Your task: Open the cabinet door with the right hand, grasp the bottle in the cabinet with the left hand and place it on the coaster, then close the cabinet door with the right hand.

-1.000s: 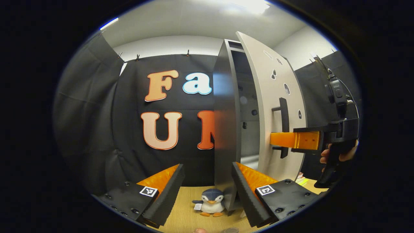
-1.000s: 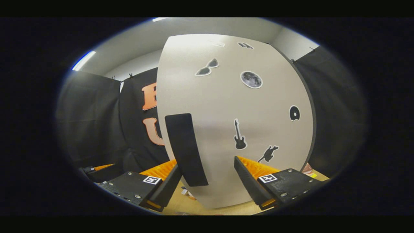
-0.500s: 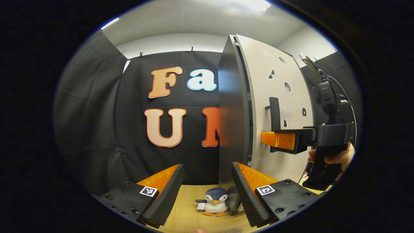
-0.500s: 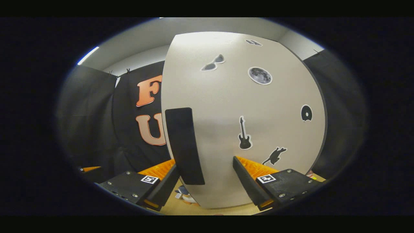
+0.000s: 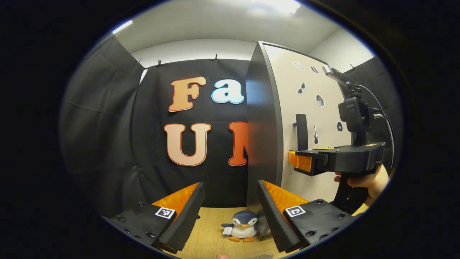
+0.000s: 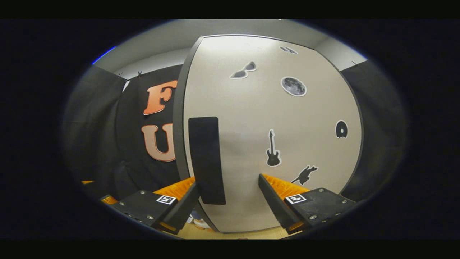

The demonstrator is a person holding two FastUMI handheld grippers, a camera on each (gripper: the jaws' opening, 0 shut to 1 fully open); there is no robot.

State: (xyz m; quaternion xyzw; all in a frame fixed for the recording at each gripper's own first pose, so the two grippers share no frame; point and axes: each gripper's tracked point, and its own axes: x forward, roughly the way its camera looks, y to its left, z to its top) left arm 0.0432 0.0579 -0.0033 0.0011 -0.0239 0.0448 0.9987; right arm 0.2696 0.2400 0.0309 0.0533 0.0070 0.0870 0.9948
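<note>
The cabinet (image 5: pixel 260 136) stands on the wooden table, its dark side panel facing me in the left gripper view. Its beige door (image 5: pixel 287 93), dotted with small black stickers, lies flush against the cabinet front. My right gripper (image 5: pixel 295 162), held by a hand (image 5: pixel 370 178), points at the door just below the black handle (image 5: pixel 301 131). In the right gripper view the door (image 6: pixel 287 136) is very close. The handle (image 6: pixel 206 160) stands between the open fingers of my right gripper (image 6: pixel 227 180), nearer the left one. My left gripper (image 5: pixel 230 185) is open with nothing in it.
A small plush penguin (image 5: pixel 243 226) sits on the table (image 5: pixel 212 233) by the cabinet's near corner, just ahead of my left gripper. Black cloth walls enclose the booth behind and to the left.
The door has swung from partly open to flush against the cabinet. My right gripper has moved in with it and stayed at the handle. The left gripper barely shifted.
</note>
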